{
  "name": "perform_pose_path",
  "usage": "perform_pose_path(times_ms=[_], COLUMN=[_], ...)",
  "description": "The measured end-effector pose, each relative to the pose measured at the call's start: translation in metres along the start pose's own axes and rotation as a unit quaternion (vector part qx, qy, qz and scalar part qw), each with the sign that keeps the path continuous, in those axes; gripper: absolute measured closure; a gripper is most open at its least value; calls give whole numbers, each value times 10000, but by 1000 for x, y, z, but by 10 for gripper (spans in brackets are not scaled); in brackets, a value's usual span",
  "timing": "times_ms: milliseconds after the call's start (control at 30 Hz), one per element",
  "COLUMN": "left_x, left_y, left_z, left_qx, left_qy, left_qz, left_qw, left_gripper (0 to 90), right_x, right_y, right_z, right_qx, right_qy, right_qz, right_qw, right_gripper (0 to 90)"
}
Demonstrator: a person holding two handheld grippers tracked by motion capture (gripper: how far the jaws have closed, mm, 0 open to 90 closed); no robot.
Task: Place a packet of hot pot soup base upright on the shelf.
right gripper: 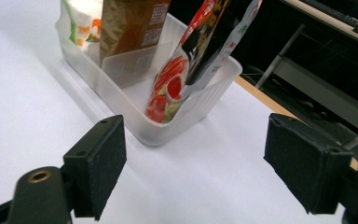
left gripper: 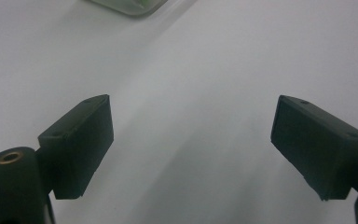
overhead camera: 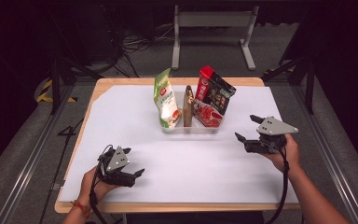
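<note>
A clear plastic divided bin (overhead camera: 191,128) stands at the far middle of the white table cover (overhead camera: 186,163), which lies on a wooden table (overhead camera: 121,80). In the bin's left compartment stands a green-and-white snack pouch (overhead camera: 166,100); a slim brown packet (overhead camera: 188,105) stands upright at the central divider; the right compartment holds a red-and-black packet (overhead camera: 214,91) leaning over a red pouch with a food picture (overhead camera: 209,115). The left gripper (overhead camera: 135,163), held in the person's left hand (overhead camera: 95,184) near the front edge of the table, rests low over the cover with its jaws spread wide and nothing between them; in the left gripper view the bare cover lies between its pads (left gripper: 81,144). The right gripper (overhead camera: 248,127), held in the right hand (overhead camera: 286,154), sits to the right of the bin and apart from it, jaws likewise wide and empty. In the right gripper view the bin (right gripper: 168,126) lies just ahead, between the two pads (right gripper: 100,163)
</note>
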State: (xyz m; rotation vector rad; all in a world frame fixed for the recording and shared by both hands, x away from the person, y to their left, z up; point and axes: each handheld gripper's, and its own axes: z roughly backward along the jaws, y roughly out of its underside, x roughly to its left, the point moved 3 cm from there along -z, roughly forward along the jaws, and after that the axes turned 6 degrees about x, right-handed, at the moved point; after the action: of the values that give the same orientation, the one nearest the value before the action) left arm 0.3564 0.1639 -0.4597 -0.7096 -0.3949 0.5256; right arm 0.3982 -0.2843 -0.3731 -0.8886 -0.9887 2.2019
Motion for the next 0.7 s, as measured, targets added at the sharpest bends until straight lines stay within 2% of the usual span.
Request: perform_pose_path(times_ms=[67, 133, 233, 400, 567, 700], left_x=[0, 0, 0, -1, -1, -1], left_y=[0, 0, 0, 0, 0, 0], left_z=[0, 0, -1, -1, -1, -1], left_qx=[10, 12, 23, 31, 35, 36], left_qy=[-5, -3, 4, 13, 17, 18], left_qz=[-22, -22, -24, -17, -11, -12], left_qw=[10000, 10000, 10000, 10000, 10000, 10000], left_gripper=[137, 137, 137, 137, 137, 137], right_x=[2, 5, 8, 9, 13, 16], right_y=[2, 7, 13, 22, 30, 37], right_z=[1, 5, 6, 10, 11, 16], right_qx=[-25, -204, -136, -194, -150, -247], right_qy=[40, 66, 47, -51, -71, -157], right_qz=[3, 70, 80, -104, -45, -61], right_qw=[10000, 9997, 9999, 9997, 9999, 9996], right_gripper=[210, 223, 216, 214, 210, 212])
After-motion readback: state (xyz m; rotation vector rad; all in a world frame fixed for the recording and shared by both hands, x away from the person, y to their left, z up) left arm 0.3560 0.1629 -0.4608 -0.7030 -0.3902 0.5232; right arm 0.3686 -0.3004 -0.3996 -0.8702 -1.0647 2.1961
